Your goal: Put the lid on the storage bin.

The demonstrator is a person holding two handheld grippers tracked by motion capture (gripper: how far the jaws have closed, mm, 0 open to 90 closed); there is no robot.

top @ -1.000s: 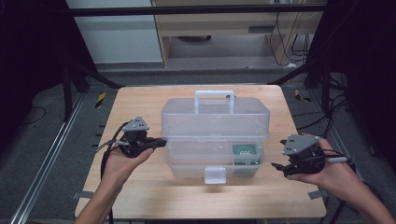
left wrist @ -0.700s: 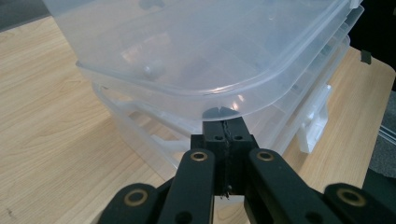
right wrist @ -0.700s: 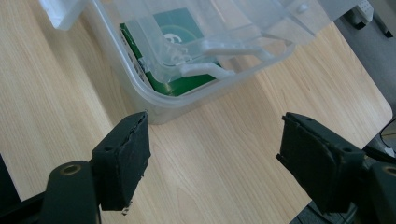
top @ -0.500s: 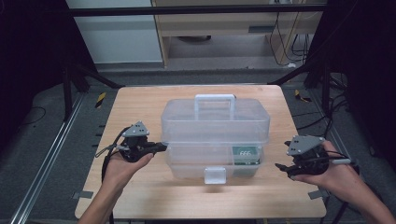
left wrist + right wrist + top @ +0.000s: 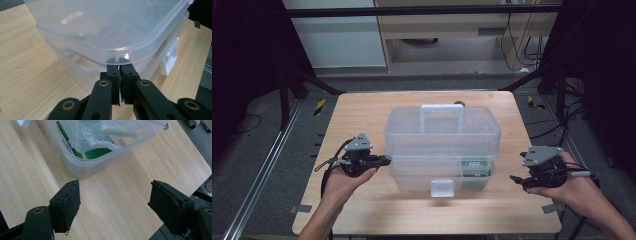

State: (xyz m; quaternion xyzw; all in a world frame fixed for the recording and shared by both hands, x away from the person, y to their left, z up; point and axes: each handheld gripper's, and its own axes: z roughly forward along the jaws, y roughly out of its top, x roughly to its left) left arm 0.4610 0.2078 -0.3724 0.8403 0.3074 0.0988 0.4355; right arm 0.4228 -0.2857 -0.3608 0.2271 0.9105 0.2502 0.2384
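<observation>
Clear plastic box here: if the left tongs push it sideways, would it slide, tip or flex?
The clear plastic box sits wide and low on the smooth wooden table, so it probably slides, not tips. Thin translucent walls may flex. It looks mostly empty, so likely light.

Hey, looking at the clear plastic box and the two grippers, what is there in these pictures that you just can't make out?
- Green item inside the clear box: cloudy walls blur it in the high view and right gripper view, so what it is stays unclear.
- Left gripper: its closed tips sit under the lid rim; contact can't be told.
- Dark object behind the handle: mostly hidden, high view.
- Right gripper: small in the high view.
</observation>
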